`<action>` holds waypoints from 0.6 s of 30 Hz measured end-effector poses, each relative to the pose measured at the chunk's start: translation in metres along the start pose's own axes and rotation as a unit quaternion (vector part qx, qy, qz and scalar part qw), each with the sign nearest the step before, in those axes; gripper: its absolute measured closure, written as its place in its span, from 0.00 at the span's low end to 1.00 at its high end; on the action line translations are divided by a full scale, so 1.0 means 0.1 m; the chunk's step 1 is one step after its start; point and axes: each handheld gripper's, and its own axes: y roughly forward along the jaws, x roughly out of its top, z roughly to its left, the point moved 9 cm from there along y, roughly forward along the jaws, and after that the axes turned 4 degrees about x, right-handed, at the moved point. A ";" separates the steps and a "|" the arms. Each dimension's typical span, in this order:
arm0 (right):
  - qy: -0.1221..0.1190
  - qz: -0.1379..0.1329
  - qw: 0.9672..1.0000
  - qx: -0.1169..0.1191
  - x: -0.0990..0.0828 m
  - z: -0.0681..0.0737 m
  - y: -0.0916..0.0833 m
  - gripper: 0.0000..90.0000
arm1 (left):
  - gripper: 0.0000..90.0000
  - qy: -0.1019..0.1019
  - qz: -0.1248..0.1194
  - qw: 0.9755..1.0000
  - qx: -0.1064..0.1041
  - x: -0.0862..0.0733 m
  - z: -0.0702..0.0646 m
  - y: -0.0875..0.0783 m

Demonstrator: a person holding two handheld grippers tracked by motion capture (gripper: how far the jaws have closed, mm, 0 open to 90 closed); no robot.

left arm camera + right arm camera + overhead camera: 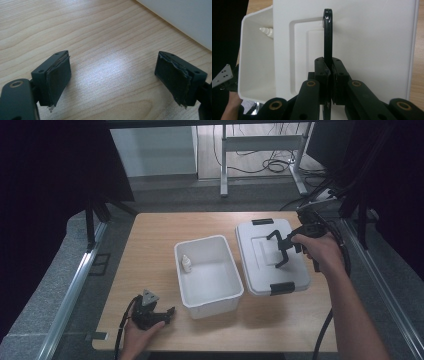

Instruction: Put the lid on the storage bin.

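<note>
An open white bin stands mid-table with a small white bottle upright inside at its left wall. Its white lid, with black latches at both ends, lies flat to the bin's right. Over the lid my right gripper is shut on a thin black piece, seen edge-on in the right gripper view, which sticks out past the jaws across the lid. My left gripper rests at the table's front left, open and holding nothing, jaws toward the bin's wall.
The wooden table has bare room left of the bin and along the far edge. Dark curtains flank both sides. A desk frame and cables stand on the floor behind. The bin and bottle lie beyond the lid in the right gripper view.
</note>
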 end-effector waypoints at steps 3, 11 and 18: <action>0.001 -0.001 1.000 0.003 0.00 0.02 0.00 0.95 | 0.15 0.000 0.000 1.000 0.000 0.00 0.00 0.00; 0.003 -0.006 1.000 0.009 0.01 0.10 0.02 0.95 | 0.15 0.000 0.000 1.000 0.000 0.00 0.00 0.00; -0.005 -0.007 1.000 0.014 0.02 0.24 0.05 0.95 | 0.15 0.001 0.001 1.000 0.000 0.00 0.00 0.00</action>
